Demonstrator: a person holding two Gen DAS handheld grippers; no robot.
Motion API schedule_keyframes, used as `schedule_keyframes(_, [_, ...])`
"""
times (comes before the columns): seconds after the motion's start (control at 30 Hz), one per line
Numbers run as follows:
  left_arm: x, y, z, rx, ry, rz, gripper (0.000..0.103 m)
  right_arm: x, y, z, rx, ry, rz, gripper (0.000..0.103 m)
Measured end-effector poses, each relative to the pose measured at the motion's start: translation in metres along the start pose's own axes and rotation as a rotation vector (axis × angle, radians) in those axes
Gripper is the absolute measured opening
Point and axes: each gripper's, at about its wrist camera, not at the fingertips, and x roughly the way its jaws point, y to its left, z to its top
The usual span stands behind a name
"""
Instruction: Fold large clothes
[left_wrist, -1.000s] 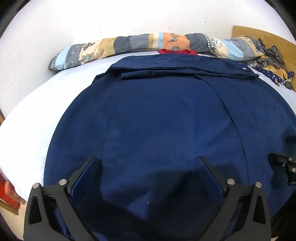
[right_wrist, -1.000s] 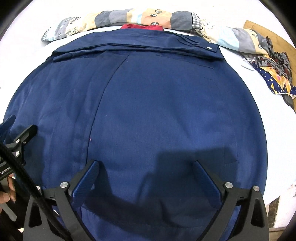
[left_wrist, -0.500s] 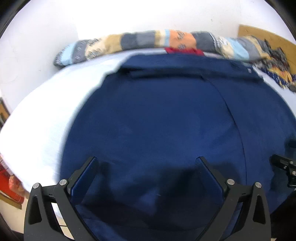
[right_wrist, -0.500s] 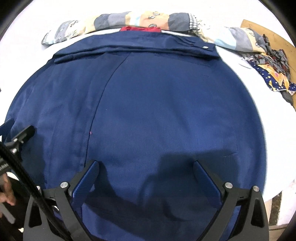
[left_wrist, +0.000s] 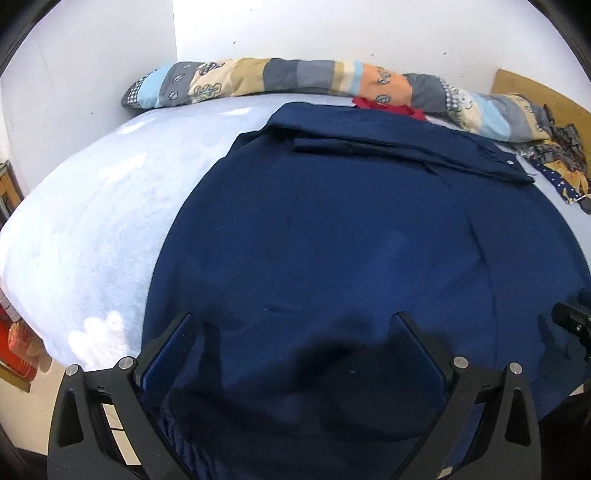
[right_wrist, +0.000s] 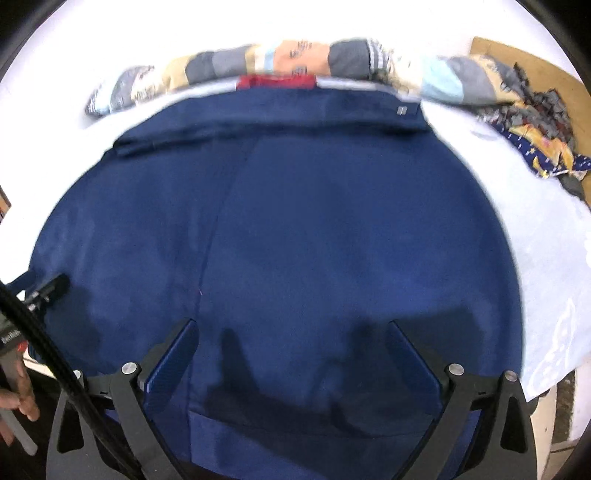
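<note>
- Navy garment (left_wrist: 351, 236): spread flat on the bed (left_wrist: 103, 206), its far portion already doubled over into a band (left_wrist: 388, 144) near the patchwork bolster (left_wrist: 295, 77); the near hem (right_wrist: 295, 435) hangs toward the person at the bed's front edge.
- Left gripper (left_wrist: 295, 354): fingers (left_wrist: 173, 350) spread wide, holding nothing, poised above the near part of the cloth.
- Right gripper (right_wrist: 291, 354): fingers (right_wrist: 410, 354) likewise spread and empty, above the near hem; the view is motion-blurred. The left gripper's tip (right_wrist: 48, 291) shows at this view's left margin.
- Step in hand (judged): approach to the near hem, prior to a lengthwise fold away from the person.
- Next move (judged): each gripper must descend to the hem, close on the fabric near its own corner, then lift and carry it toward the far band.
- Edges: the garment's left border (left_wrist: 173, 243) leaves a broad strip of bare sheet; its right border (right_wrist: 506, 236) leaves a narrower strip.
- Open room: the far end is bounded by the bolster, a red item (left_wrist: 388, 107) and a patterned cloth heap (right_wrist: 535, 147); the fold should stop short of these.
</note>
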Motion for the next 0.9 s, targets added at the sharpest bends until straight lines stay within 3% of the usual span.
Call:
schedule_keyframes(0.13, [0.006,-0.010,-0.005,0.038,0.016,-0.009,0.103,-0.003,0.004,-0.001,-0.017,-0.002,-0.026,0.103])
schedule_keyframes(0.2, [0.016,-0.016,-0.009,0.071,0.063,-0.014,0.103,0.003,0.007,-0.008,-0.019,0.032,-0.024,0.103])
schedule_keyframes(0.33, [0.016,-0.020,-0.011,0.090,0.067,-0.010,0.103,0.020,0.006,-0.014,-0.007,0.107,-0.007,0.103])
schedule_keyframes(0.57, [0.004,-0.002,-0.002,0.030,0.039,-0.021,0.103,0.012,0.000,-0.016,0.008,0.094,0.005,0.103])
schedule_keyframes(0.7, [0.017,-0.004,-0.009,0.053,0.122,-0.025,0.103,0.019,0.002,-0.020,-0.004,0.131,-0.011,0.103])
schedule_keyframes(0.83, [0.004,0.007,0.000,0.045,0.080,-0.008,0.103,0.007,-0.004,-0.012,0.008,0.109,0.038,0.102])
schedule_keyframes(0.9, [-0.003,0.024,0.007,0.013,0.064,0.006,0.103,-0.010,-0.026,-0.001,0.066,0.064,0.054,0.102])
